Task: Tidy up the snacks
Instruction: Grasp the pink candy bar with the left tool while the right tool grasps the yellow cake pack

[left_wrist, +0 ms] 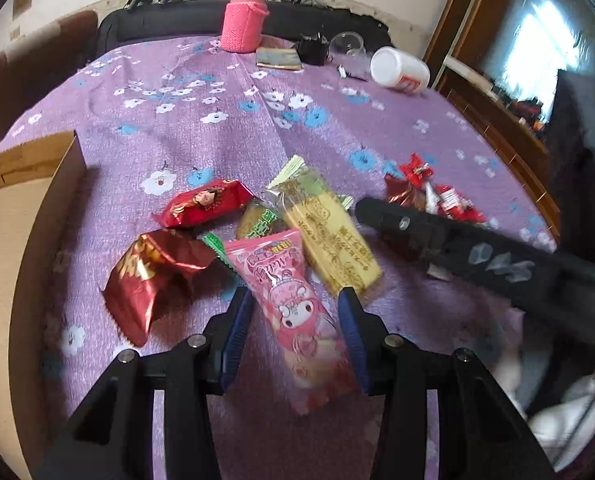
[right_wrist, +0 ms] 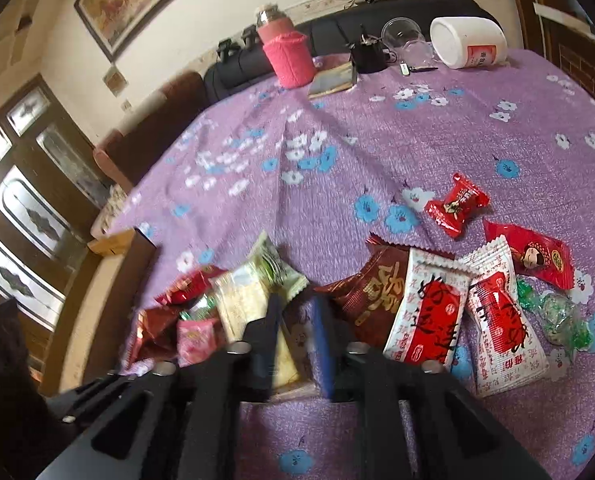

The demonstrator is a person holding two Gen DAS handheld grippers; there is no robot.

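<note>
1. The left hand-held gripper (left_wrist: 295,312) has its blue-padded jaws standing on either side of a pink cartoon-printed snack packet (left_wrist: 293,304); contact is unclear.
2. A yellow cake bar in clear wrapper (left_wrist: 329,236) lies beside the packet.
3. Two red foil snack packets (left_wrist: 153,276) lie to the left on the purple floral-clothed counter (left_wrist: 217,140).
4. A brown cardboard box (left_wrist: 25,208) sits at the left edge.

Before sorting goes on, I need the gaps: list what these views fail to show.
- Cardboard box interior, left wrist view: cut off by the frame edge.
- Green packet, left wrist view: mostly covered by pink packet.
- Right gripper hold on yellow cake packet, right wrist view: motion blur.
</note>
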